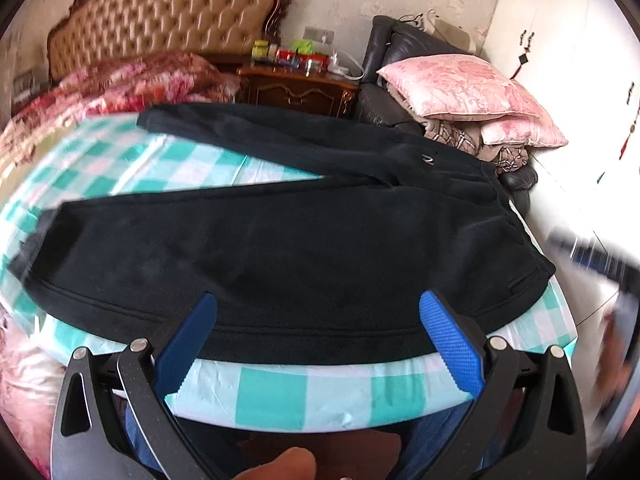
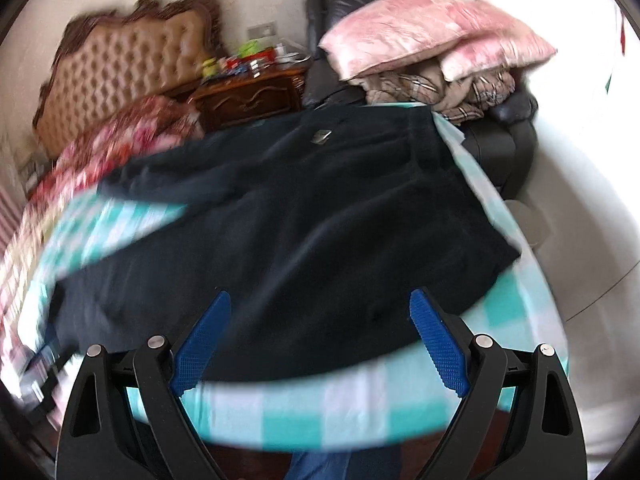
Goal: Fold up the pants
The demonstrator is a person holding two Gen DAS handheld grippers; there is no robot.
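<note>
**Pants spread flat, both tongs wide and empty above the near edge**

The dark pants [image 1: 304,240] lie flat on the teal-and-white checked sheet [image 1: 320,396] that covers the bed, with their long axis running left to right, roughly parallel to the bed's near edge. The waistband is at the right end, close to the bed's right edge and the armchair stacked with pink pillows [image 1: 468,88]. The two legs fan out toward the left, the far leg angling up toward the headboard [image 1: 160,20] and the near leg lying just inside the near edge.

The left gripper [image 1: 318,332] stands wide with nothing between its blue pads; it hangs over the outer seam of the near leg, about midway along the garment. The cloth lies directly ahead of and below the jaws, which do not appear to touch it. The right gripper [image 2: 320,328] is equally wide and empty, and sits over the hip portion, nearer the waistband end (its view is smeared, so finer contact cannot be judged).

So the relation that matters is that the pants lie crosswise to both tongs, the right one nearer the waist, the left one nearer the legs. No fold looks started yet. A likely first move is for each to nip the near side seam where it already hovers and carry that leg over onto the far one.
</note>
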